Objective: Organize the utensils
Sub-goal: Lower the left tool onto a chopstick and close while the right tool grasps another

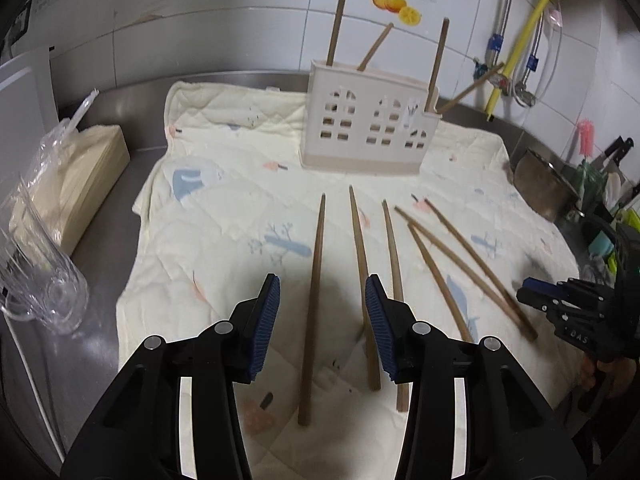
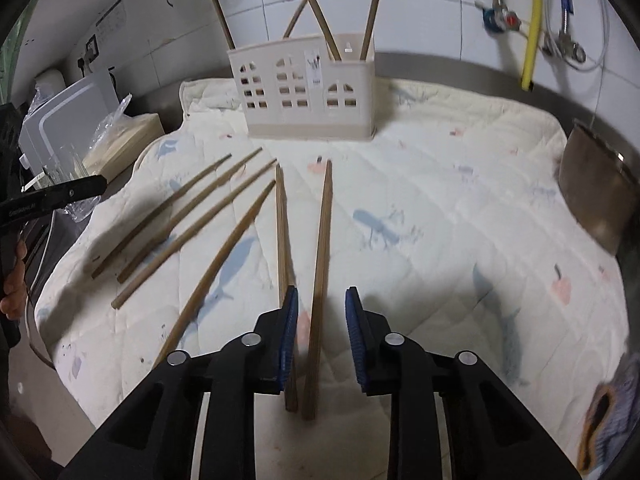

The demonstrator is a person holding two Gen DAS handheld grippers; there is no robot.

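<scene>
Several brown wooden chopsticks lie fanned on a cream quilted cloth (image 1: 224, 208). A cream utensil holder (image 1: 368, 120) with window cut-outs stands at the cloth's far side, with several chopsticks standing in it; it also shows in the right wrist view (image 2: 308, 88). My left gripper (image 1: 322, 328) is open and empty, its fingers either side of the leftmost chopstick (image 1: 314, 300). My right gripper (image 2: 322, 336) is open and empty, its fingers either side of the rightmost chopstick (image 2: 322, 264). The right gripper also shows at the right edge of the left wrist view (image 1: 560, 300).
Clear plastic cups (image 1: 40, 264) and a stack of paper (image 1: 76, 184) sit left of the cloth. A metal pot (image 2: 600, 196) stands at the cloth's right edge. Tiled wall with pipes and a yellow hose (image 1: 520, 40) is behind.
</scene>
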